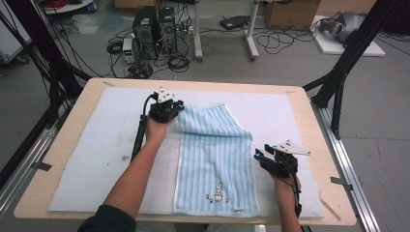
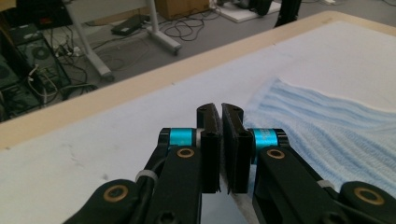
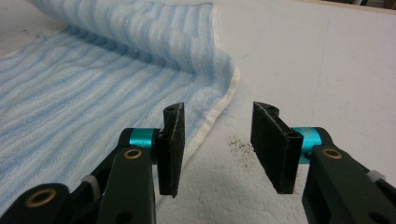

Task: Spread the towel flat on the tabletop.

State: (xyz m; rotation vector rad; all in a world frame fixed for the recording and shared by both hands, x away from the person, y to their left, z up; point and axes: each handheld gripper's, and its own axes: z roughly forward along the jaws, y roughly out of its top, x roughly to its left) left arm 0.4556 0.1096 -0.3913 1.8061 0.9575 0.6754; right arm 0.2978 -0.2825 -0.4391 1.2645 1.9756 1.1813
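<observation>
A light blue striped towel with a small embroidered figure near its front hem lies on the white mat. Its far left corner is raised and curled over. My left gripper is at that corner, and in the left gripper view its jaws are pressed together with a thin strip of the towel's pale edge between them low down. My right gripper sits open at the towel's right edge. Its left pad hovers over the white hem of the towel, the right pad over bare mat.
The mat covers a wooden table. Dark specks lie on the mat by the right gripper. Beyond the far edge, computer towers and cables sit on the floor. Black frame posts stand at the table's far corners.
</observation>
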